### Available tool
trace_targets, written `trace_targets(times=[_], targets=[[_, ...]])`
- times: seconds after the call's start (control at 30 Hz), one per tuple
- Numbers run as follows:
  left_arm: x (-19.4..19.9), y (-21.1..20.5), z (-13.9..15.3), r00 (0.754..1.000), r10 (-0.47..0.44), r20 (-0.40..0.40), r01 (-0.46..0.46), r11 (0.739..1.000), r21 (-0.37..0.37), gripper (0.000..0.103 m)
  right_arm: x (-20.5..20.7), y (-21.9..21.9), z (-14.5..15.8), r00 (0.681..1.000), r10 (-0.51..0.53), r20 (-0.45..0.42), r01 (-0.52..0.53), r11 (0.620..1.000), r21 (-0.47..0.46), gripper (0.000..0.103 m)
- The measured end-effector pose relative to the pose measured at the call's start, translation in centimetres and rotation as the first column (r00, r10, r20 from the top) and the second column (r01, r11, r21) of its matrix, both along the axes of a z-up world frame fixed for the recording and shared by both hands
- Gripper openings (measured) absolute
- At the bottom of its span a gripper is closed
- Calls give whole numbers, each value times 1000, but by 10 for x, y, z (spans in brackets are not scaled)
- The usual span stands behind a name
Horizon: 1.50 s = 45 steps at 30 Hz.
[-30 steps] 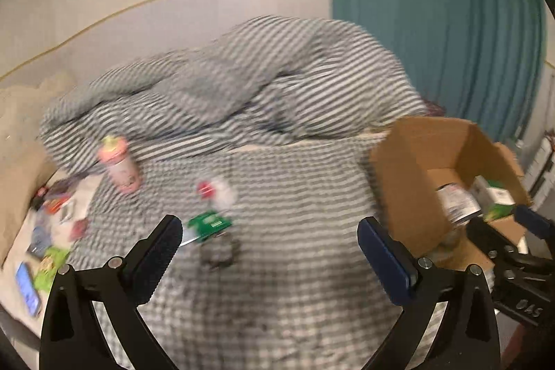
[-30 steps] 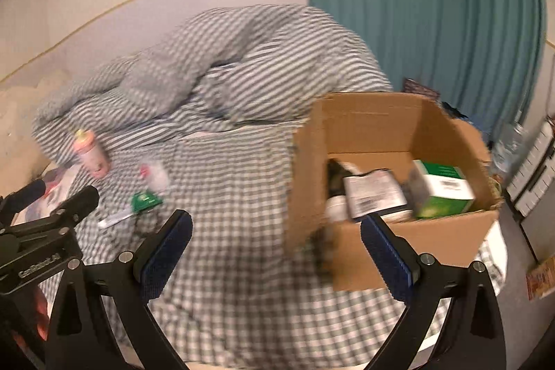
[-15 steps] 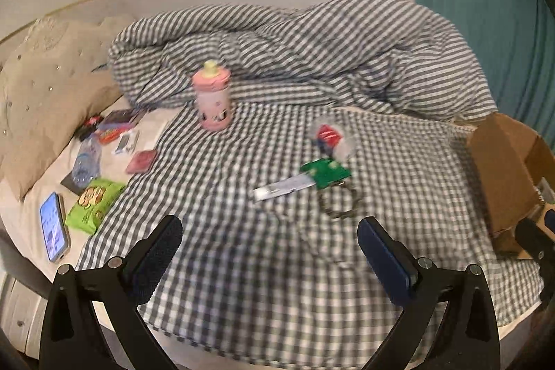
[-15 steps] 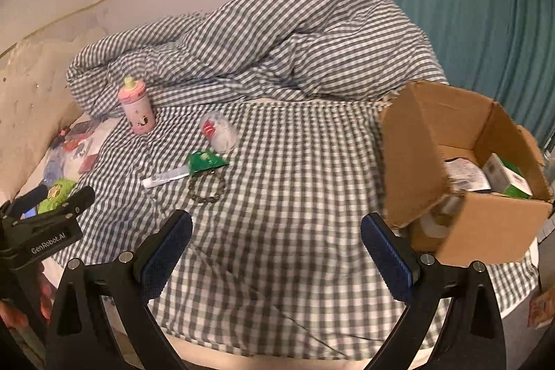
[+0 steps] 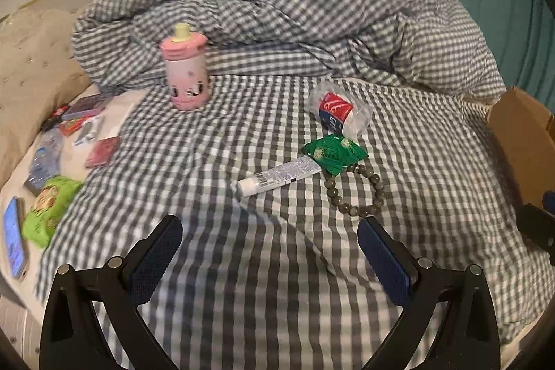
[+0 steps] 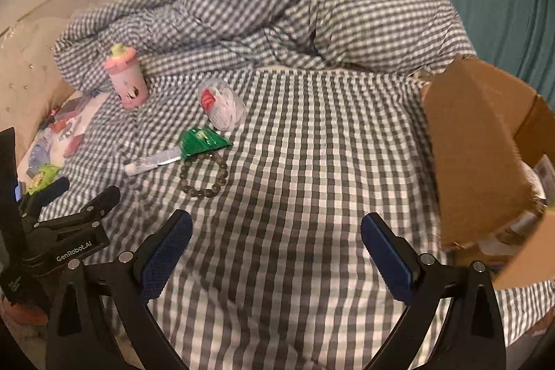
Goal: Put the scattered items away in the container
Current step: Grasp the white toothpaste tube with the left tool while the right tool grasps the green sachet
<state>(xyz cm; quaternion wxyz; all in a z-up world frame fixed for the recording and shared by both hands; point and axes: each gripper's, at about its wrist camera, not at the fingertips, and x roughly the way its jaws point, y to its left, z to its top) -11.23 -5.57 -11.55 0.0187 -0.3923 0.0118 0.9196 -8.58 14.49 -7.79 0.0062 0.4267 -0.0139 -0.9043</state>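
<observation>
Both the left gripper and right gripper are held released above the bed; a bead bracelet is seen mid-bed

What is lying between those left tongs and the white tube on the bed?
Nothing visible: only bare checked sheet lies between the open left tongs and the tube, whose far end touches the green packet.
</observation>
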Motion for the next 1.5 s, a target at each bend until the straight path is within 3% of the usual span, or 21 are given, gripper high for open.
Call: trace_targets(times=[0.13, 0.53, 0.57, 0.67, 0.73, 0.8, 0.93, 1.17, 1.4, 1.43, 1.47, 1.5], targets=[[-27, -7, -20, 998, -68, -1, 68, 998, -7, 103, -23, 3, -18, 999, 7, 44, -7, 1000, -6, 98], [-110, -4, -75, 979, -125, 164, 130, 991, -18, 101, -76, -2, -58, 990, 27, 140, -25, 1000, -17, 98], [-115, -3, -78, 975, -133, 179, 137, 991, -7, 96, -78, -3, -59, 989, 27, 143, -25, 1000, -18, 98], [-119, -1, -78, 968, -167, 185, 166, 986, 20, 68, -86, -8, -63, 988, 31, 152, -28, 999, -21, 98], [-116, 0, -74, 966, -185, 179, 184, 983, 23, 34, -90, -13, -65, 987, 37, 155, -34, 999, -20, 98], [-113, -1, -70, 969, -177, 174, 177, 984, 13, 24, -94, -20, -66, 987, 49, 152, -47, 999, -16, 98], [-103, -15, -55, 977, -163, 138, 156, 986, 62, 24, -106, -35, -66, 986, 84, 143, -82, 996, -23, 98], [-91, -41, -37, 991, -64, 114, 59, 997, 49, 24, -134, -83, -64, 978, 178, 108, -178, 984, -12, 98], [-87, -62, -41, 991, -21, 132, 14, 999, 48, 24, -169, -118, -96, 963, 214, 167, -226, 972, 59, 98], [-88, -63, -42, 991, -17, 133, 10, 999, 50, 24, -173, -120, -102, 963, 204, 179, -219, 973, 70, 91], [-89, -63, -42, 991, -15, 135, 9, 999, 51, 24, -175, -120, -106, 961, 197, 192, -214, 974, 72, 64], [-89, -64, -43, 991, -13, 135, 6, 999, 48, 24, -176, -118, -110, 960, 186, 211, -206, 976, 75, 59]])
